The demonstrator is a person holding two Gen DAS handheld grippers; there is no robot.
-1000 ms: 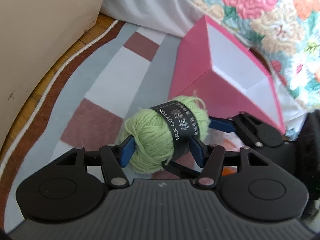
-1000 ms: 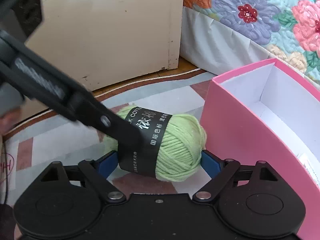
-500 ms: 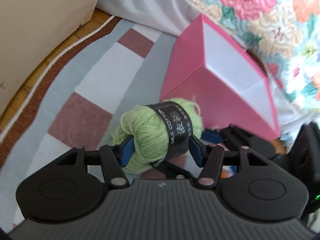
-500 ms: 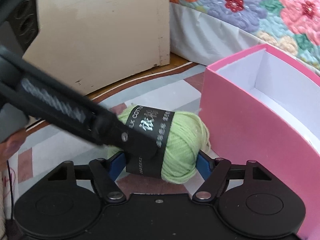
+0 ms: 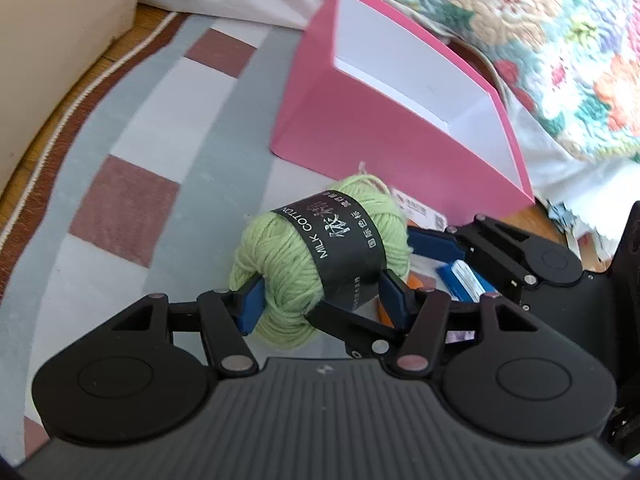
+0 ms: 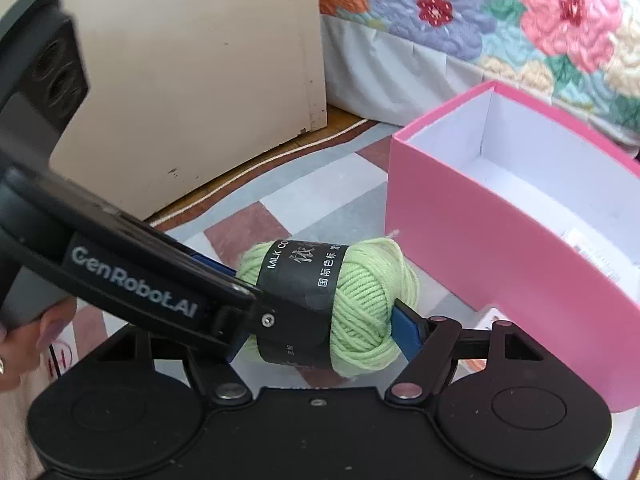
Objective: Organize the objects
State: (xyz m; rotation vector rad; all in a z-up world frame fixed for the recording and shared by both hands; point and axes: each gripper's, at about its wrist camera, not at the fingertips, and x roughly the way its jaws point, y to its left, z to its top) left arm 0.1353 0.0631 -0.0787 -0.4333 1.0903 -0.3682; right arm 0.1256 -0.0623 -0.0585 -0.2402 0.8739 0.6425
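A light green yarn ball (image 5: 288,256) with a black paper band hangs just above the rug, close to the near wall of an open pink box (image 5: 380,152). My left gripper (image 5: 322,304) is shut on it: one blue pad presses the green end, the other the band. My right gripper (image 6: 320,338) is shut on the same yarn ball (image 6: 368,292); its right pad presses the green end and its left pad is mostly hidden under the left gripper's fingers (image 6: 216,266). The pink box (image 6: 500,248) is white inside and holds a small label.
A checked rug (image 5: 160,140) covers the floor. A beige cabinet (image 6: 180,80) stands at the back left and a bed with a floral quilt (image 6: 520,20) lies behind the box. Small orange and blue items (image 5: 464,276) lie under the right gripper. A hand (image 6: 24,340) holds the left gripper.
The right gripper's pads have drawn in onto the yarn ball. Both grippers have risen a little with the ball and turned, and more of the box's inside shows.
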